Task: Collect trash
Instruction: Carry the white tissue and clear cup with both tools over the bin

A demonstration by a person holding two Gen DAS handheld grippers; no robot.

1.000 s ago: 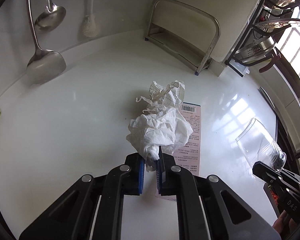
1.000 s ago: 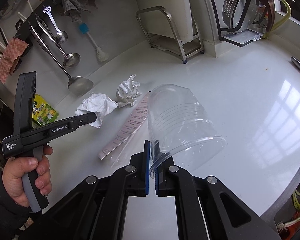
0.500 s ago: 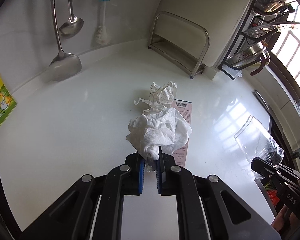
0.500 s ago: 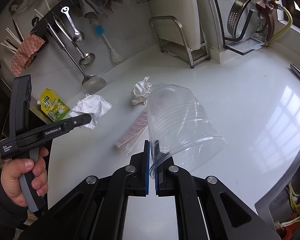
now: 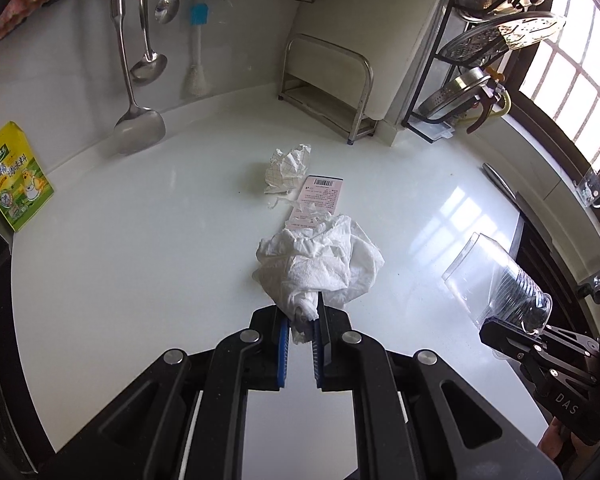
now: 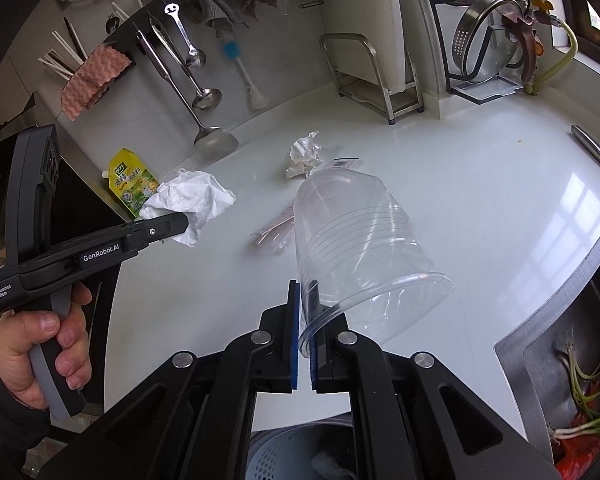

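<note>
- Above the glossy white bench, both grippers hang clear of the surface, each with a load.
- Left gripper: jaws pinching a crumpled white paper towel; the wad bulges out ahead of the blue pads, lifted off the bench. In the right wrist view the same towel juts from the tip of the left gripper, whose handle a hand grips.
- Right gripper: jaws pressed on the rim of a clear plastic cup, held tilted, closed base pointing away from the camera.
- Left on the bench: a crumpled ball of checked white paper, and just beside it a flat pink printed wrapper with a barcode.
- Far left bench edge: a yellow-green printed pouch, upright.
- Back wall: steel ladles hanging; a steel rack stands in the corner.
- Bottom of the right wrist view: a perforated white basket, partly hidden by the gripper.
</note>
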